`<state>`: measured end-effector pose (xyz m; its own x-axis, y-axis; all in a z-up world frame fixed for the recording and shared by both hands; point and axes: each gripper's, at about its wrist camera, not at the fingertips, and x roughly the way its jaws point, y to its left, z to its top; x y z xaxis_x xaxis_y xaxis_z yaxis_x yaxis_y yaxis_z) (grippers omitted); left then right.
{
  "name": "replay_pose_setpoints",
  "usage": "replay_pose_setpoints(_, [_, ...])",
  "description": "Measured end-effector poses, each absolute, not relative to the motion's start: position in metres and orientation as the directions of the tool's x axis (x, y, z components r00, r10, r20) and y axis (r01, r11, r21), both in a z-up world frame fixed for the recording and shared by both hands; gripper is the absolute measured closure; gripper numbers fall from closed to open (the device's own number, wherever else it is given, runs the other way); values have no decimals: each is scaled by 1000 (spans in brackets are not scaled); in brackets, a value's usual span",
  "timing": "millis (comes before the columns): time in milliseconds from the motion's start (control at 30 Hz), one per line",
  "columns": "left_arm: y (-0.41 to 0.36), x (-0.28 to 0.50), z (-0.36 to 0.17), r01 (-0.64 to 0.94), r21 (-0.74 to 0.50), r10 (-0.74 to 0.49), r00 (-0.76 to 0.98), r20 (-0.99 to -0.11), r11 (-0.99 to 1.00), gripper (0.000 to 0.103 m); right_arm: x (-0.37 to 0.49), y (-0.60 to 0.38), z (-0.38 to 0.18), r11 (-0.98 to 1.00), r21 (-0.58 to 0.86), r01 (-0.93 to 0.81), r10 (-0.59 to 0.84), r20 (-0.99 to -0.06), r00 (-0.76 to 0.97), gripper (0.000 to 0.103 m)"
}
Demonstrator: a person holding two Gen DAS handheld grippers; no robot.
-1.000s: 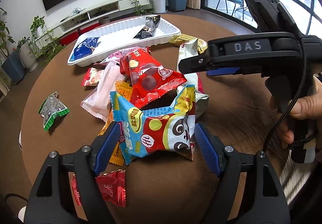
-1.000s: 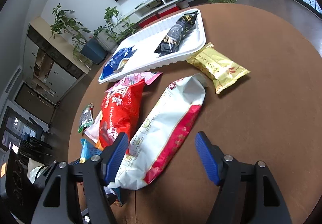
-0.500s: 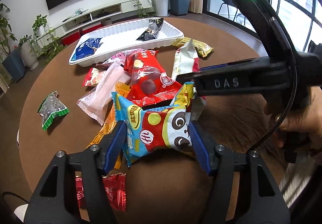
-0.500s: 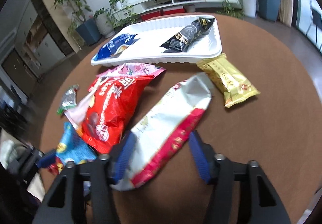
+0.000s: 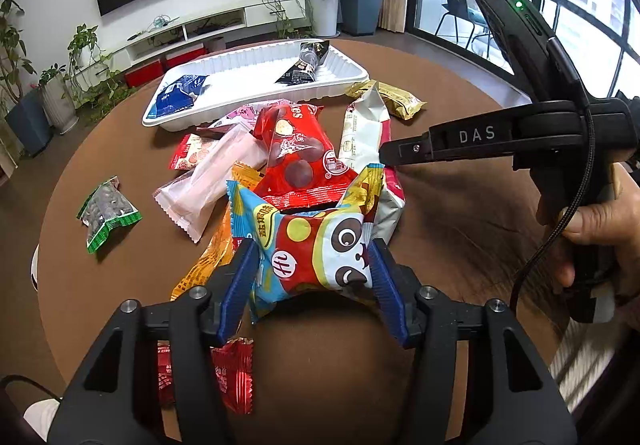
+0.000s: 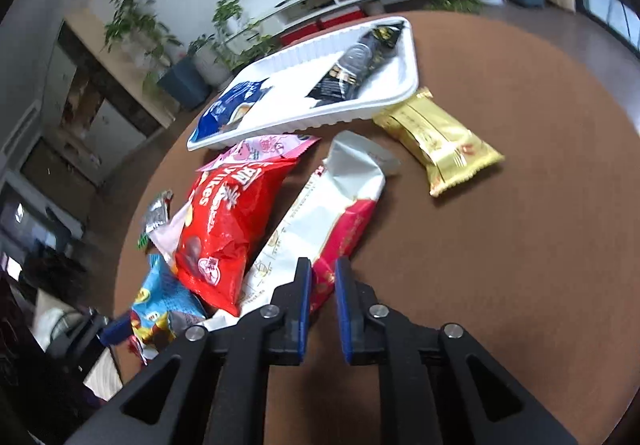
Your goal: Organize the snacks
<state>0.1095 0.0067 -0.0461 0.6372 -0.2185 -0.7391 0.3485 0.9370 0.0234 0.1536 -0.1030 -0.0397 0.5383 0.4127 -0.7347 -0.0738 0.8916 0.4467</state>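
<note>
Left gripper [image 5: 312,281] pinching crinkly panda snack bag [image 5: 312,245], blue pads pressed into both sides. Right gripper [image 6: 322,309] nearly closed, narrow gap, glossy white-and-red pouch [image 6: 320,221] edge between pads; grip unclear. Ahead: puffy red foil bag [image 6: 228,221], gold wrapper [image 6: 440,141], ribbed white tray [image 6: 304,117] on brown round table [image 6: 520,245].

Tray, white [image 5: 344,79]: 1. Packets in tray: 2 — blue packet [image 5: 180,97], black packet [image 5: 306,63].

Packets loose on surface [image 5: 460,213]: 10 visible.
- panda packet [image 5: 316,249]: 1
- big red packet [image 5: 298,161]: 1
- white-and-red packet [image 5: 362,133]: 1
- gold packet [image 5: 394,99]: 1
- pale pink packet [image 5: 212,181]: 1
- pink printed packet [image 6: 266,147]: 1
- small red-white packet [image 5: 192,151]: 1
- orange packet [image 5: 208,261]: 1
- green packet [image 5: 106,211]: 1
- red foil packet [image 5: 228,373]: 1
</note>
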Motion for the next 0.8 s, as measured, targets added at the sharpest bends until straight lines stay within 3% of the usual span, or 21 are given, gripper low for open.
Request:
replay_pose_setpoints(133, [7, 107, -45, 347, 20, -221, 639, -736, 937, 50, 155, -92, -36, 901, 425, -81, 399, -743, 537, 57])
replay_pose_setpoints(267, [8, 107, -44, 346, 17, -224, 644, -732, 938, 50, 160, -75, -33, 922, 375, -95, 366, -768, 526, 43])
replay_pose_setpoints(567, [12, 106, -43, 334, 23, -216, 659, -720, 942, 53, 175, -40, -33, 967, 201, -156, 252, -833, 493, 32])
replay_pose_setpoints(733, [15, 105, -42, 336, 12, -225, 656, -721, 942, 58, 173, -42, -35, 962, 166, -218, 255, -833, 490, 33])
replay_pose_setpoints(800, [16, 105, -42, 340, 9, -230, 655, -719, 940, 59, 169, -46, -34, 959, 160, -236, 260, -829, 495, 38])
